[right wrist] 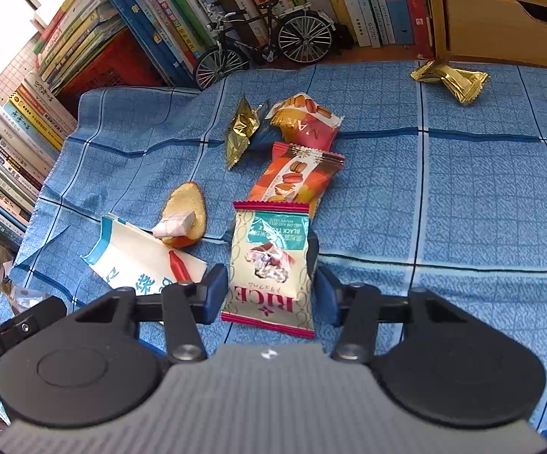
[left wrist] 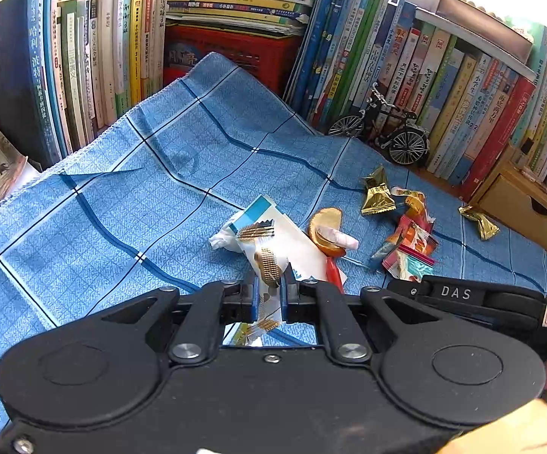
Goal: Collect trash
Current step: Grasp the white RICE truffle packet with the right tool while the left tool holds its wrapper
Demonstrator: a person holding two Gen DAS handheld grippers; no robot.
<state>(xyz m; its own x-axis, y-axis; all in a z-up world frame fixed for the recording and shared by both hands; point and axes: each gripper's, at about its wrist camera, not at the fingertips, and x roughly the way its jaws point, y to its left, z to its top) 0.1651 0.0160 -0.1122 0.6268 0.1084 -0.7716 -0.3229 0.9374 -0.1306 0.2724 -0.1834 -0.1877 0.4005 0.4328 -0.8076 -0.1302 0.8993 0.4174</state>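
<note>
Black left tongs (left wrist: 269,295) pinch a crumpled white wrapper with gold print (left wrist: 267,261) between pressed-together fingers, while the black right tongs (right wrist: 269,291) stand spread on either side of a cream and teal "RICE" snack packet with magenta edges (right wrist: 269,265); whether the pads touch the packet cannot be told.

Behind everything, rows of upright and stacked books (left wrist: 443,87) line the back and sides. A blue checked cloth with dark stripes (left wrist: 122,196) covers the tabletop, rumpled where it rises against the books. A light wooden drawer box (right wrist: 500,11) sits at the cloth's far edge, and a small black model bicycle (right wrist: 262,34) stands against the books.

Trash lies scattered mid-cloth. A white paper bag with a blue band (right wrist: 137,257) lies flat just left of the rice packet, a red strip (right wrist: 178,266) on top of it. An orange macaron packet (right wrist: 296,178) lies just beyond the rice packet, touching a second orange and red packet (right wrist: 307,121). A tan oval cracker (right wrist: 186,208) carries a small pink-white wrapped sweet (right wrist: 173,225). One crumpled gold foil wrapper (right wrist: 239,132) lies beside the far packets; another gold foil wrapper (right wrist: 451,79) lies well apart, near the drawer box.
</note>
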